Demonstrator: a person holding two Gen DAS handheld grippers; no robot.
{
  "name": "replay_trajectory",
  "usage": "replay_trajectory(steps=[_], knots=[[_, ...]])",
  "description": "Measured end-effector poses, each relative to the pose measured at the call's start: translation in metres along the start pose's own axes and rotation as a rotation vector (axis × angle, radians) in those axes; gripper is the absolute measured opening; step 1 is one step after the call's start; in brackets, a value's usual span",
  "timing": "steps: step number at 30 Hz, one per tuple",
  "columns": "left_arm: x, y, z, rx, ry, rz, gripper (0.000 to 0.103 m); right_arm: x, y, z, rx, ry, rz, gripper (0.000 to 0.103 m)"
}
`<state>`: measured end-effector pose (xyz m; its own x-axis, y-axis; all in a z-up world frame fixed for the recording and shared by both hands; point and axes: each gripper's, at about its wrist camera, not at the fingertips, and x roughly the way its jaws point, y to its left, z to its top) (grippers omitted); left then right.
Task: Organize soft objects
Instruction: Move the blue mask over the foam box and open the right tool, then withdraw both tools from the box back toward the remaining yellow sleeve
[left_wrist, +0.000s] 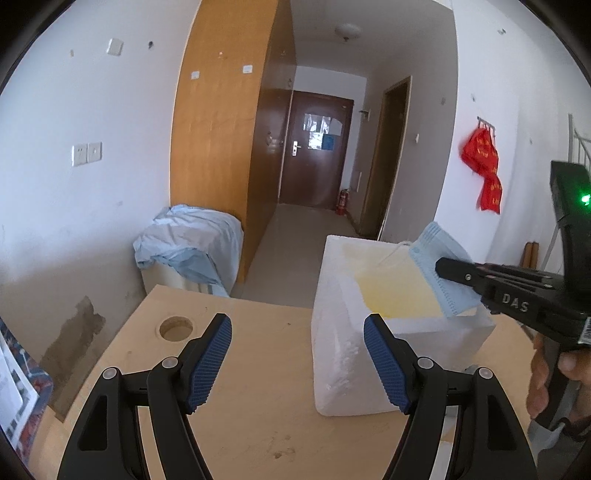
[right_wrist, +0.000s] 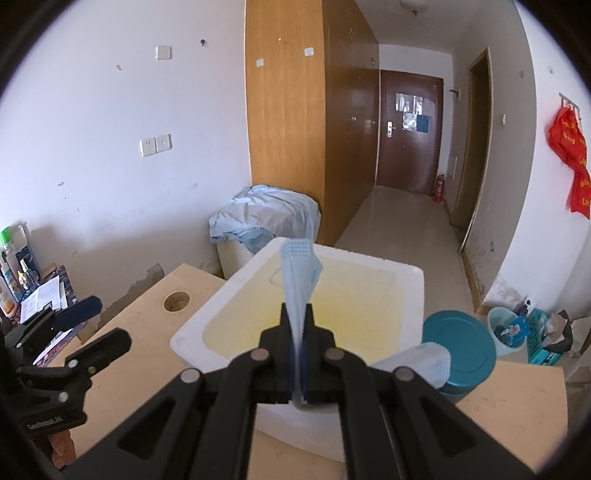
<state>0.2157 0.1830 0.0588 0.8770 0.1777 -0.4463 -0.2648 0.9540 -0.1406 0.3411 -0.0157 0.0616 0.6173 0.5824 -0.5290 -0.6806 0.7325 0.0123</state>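
A white foam box (right_wrist: 384, 269) with a yellowed inside stands on the wooden table (left_wrist: 258, 387). My right gripper (right_wrist: 298, 310) is shut on a light blue face mask (right_wrist: 299, 273), which hangs over the open box. The left wrist view shows the same mask (left_wrist: 439, 273) pinched by the right gripper (left_wrist: 443, 267) above the box's (left_wrist: 340, 350) right rim. My left gripper (left_wrist: 297, 350) stands open over the table, just left of the box, with nothing between its fingers. It also appears at the left edge of the right wrist view, as the left gripper (right_wrist: 103, 321).
A round hole (left_wrist: 176, 328) is cut in the table's far left corner. A teal lidded tub (right_wrist: 461, 350) and another blue mask (right_wrist: 424, 360) sit right of the box. A cloth-covered bin (left_wrist: 192, 247) stands on the floor behind. Clutter lies at the far left.
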Motion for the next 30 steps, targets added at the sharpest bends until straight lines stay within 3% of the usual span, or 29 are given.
replay_trajectory(steps=[12,20,27,30], knots=[[0.002,0.003,-0.003,-0.002,0.001,-0.022,0.075,0.007,-0.003,-0.002,0.005,0.032,-0.007,0.007],[0.002,0.004,-0.003,-0.003,-0.002,-0.030,0.075,0.000,0.000,0.000,0.000,0.002,-0.023,0.054],[0.002,0.003,-0.004,-0.005,0.001,-0.030,0.075,-0.008,0.002,-0.001,-0.013,-0.007,-0.029,0.058],[0.001,0.003,-0.004,-0.002,0.002,-0.031,0.075,-0.014,0.003,-0.005,-0.003,-0.009,-0.022,0.067]])
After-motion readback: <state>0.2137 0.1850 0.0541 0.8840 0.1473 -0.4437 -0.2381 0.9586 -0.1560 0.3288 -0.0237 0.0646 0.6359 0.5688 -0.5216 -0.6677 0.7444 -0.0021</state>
